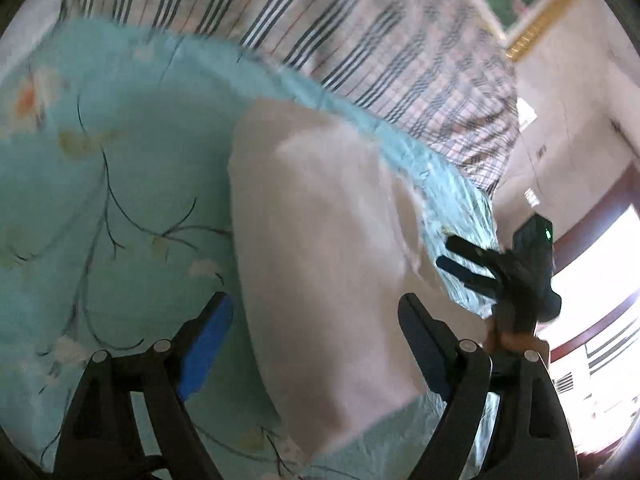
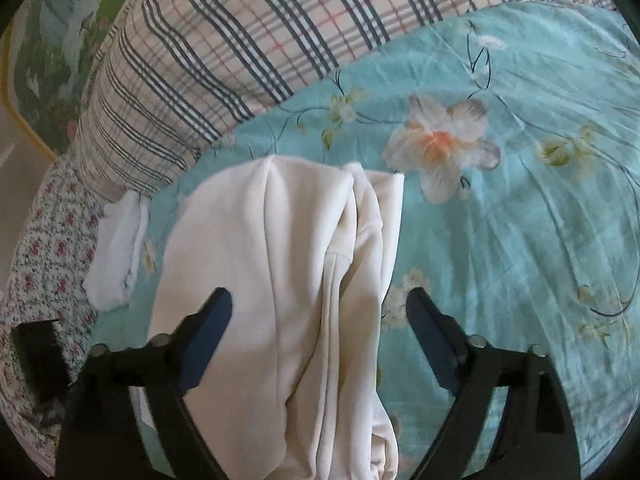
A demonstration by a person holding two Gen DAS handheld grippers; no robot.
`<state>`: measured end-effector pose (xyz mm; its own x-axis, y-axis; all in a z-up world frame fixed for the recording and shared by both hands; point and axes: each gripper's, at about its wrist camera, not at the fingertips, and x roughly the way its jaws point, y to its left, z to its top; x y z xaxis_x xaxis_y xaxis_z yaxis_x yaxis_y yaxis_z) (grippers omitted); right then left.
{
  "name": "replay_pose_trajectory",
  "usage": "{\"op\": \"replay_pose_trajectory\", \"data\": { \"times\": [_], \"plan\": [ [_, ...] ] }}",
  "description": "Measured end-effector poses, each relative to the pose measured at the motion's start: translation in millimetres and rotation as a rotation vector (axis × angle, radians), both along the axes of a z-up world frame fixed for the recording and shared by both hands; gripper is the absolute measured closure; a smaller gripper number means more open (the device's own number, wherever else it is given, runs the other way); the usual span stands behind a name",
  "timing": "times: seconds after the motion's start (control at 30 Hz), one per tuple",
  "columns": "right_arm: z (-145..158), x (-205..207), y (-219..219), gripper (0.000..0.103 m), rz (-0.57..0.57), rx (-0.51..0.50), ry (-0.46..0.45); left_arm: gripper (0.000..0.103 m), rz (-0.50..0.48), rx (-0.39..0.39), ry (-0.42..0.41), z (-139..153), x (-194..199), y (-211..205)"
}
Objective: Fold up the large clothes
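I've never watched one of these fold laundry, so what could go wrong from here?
Both tongs, left and right, stand open over the cream garment, so nothing holds its fold; the bunched pleats may slump. The small white cloth lies close beside it and could get caught up. The left view is blurred, so aim may suffer.

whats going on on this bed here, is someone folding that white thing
A person with a two-finger tool in each hand is folding a cream-white fabric garment on a turquoise floral bedsheet. Both the left tool and the right tool are open above the garment, gripping nothing. It lies bunched in long folds beside a small white folded cloth.
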<state>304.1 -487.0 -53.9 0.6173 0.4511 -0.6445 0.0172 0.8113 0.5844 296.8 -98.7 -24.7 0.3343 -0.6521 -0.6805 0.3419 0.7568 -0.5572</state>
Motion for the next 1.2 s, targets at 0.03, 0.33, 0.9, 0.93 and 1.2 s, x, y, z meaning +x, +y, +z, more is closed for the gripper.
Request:
{"op": "replay_pose_trajectory", "data": {
  "times": [0.03,0.33,0.9,0.93,1.2],
  "plan": [
    [-3,3,2,0.013,0.013,-0.003,0.018,0.018,-0.007,-0.005,0.040,-10,13,-1],
    [-29,26,16,0.013,0.105,0.006,0.099,0.010,-0.049,-0.041,0.167,-52,48,-20],
    [-42,34,41,0.081,0.182,0.035,0.138,0.059,-0.114,0.095,0.019,-33,28,-59],
    [-36,29,45,0.082,0.184,0.039,0.123,0.060,-0.112,0.084,0.017,-27,22,-54],
    [-3,-12,102,0.083,0.298,0.155,0.037,0.061,-0.039,0.104,-0.038,17,-46,32]
  ]
}}
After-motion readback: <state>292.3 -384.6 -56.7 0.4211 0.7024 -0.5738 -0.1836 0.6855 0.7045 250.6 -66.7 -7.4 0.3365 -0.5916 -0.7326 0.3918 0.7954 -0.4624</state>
